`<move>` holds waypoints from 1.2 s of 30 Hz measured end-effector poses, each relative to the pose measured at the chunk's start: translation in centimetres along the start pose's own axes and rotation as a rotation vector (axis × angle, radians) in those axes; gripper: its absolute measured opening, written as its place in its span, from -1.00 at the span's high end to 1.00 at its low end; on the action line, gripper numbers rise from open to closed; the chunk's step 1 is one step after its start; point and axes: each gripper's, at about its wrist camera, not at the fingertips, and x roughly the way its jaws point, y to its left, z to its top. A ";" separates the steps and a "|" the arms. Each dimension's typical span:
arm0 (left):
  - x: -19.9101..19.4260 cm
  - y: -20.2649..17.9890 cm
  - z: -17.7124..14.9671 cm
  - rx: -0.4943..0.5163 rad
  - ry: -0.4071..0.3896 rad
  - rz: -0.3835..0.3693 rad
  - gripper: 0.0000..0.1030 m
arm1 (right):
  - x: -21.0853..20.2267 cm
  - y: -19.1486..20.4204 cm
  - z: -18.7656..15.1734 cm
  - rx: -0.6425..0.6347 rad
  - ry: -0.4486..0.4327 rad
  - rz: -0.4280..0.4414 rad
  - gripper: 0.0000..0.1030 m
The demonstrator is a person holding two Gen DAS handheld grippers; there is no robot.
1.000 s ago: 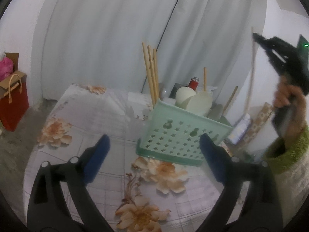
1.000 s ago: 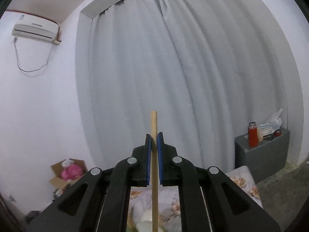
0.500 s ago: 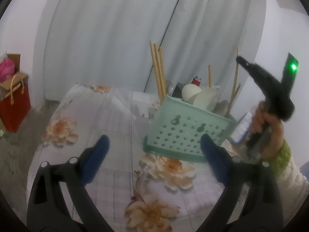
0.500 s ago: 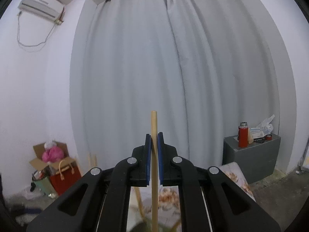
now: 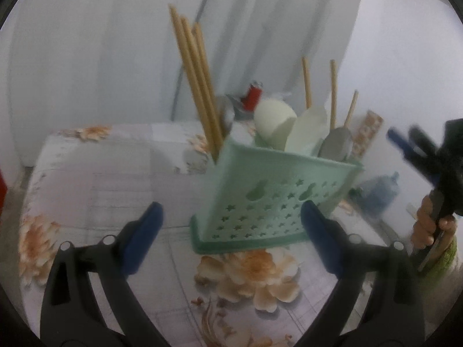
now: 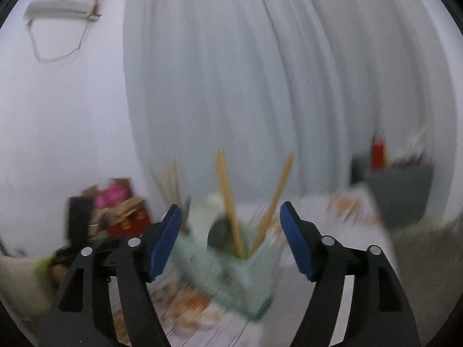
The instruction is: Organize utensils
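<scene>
The right tool has just been opening and now stands wide, nothing between its pads; the left tool is also wide and empty. The green utensil basket sits on the floral tabletop, chopsticks upright at its left end, spoons at its right.

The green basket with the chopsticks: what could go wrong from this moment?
The green basket looks tilted in the left wrist view, so it might tip. The right gripper has just been opening, nothing between its jaws; moving it away could knock the leaning chopsticks. The open left gripper could bump the basket.
</scene>
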 end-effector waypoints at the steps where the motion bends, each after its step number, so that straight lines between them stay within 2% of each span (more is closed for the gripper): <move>1: 0.9 0.1 0.2 0.006 0.026 -0.022 -0.79 | 0.6 -0.8 -0.5 0.035 0.045 0.021 -0.36; 4: 2.7 0.3 0.5 0.018 0.061 -0.025 -0.79 | 3.5 -3.7 -2.2 0.147 0.209 0.111 -0.36; 7: 3.9 -0.1 0.6 0.031 0.075 -0.035 -0.79 | 5.4 -4.8 -3.4 0.187 0.291 0.168 -0.36; 9: 4.6 -0.7 0.6 0.035 0.081 -0.042 -0.79 | 6.5 -4.6 -4.2 0.169 0.335 0.187 -0.36; 11: 5.2 -1.4 0.6 0.040 0.085 -0.054 -0.79 | 7.4 -4.5 -4.6 0.147 0.359 0.183 -0.36; 17: 4.6 -3.0 -0.2 0.027 0.072 -0.005 -0.82 | 8.4 -4.1 -4.9 0.092 0.388 0.165 -0.38; 28: 1.5 -5.3 -2.7 -0.019 0.079 -0.042 -0.83 | 7.4 -4.1 -4.6 0.086 0.412 0.143 -0.38; 30: 1.1 -5.4 -2.9 -0.025 0.086 -0.014 -0.83 | 7.3 -3.7 -4.6 0.079 0.422 0.119 -0.38; 36: -3.8 -7.4 -5.0 -0.081 0.066 0.157 -0.83 | 4.8 0.2 -5.4 0.050 0.480 -0.121 -0.44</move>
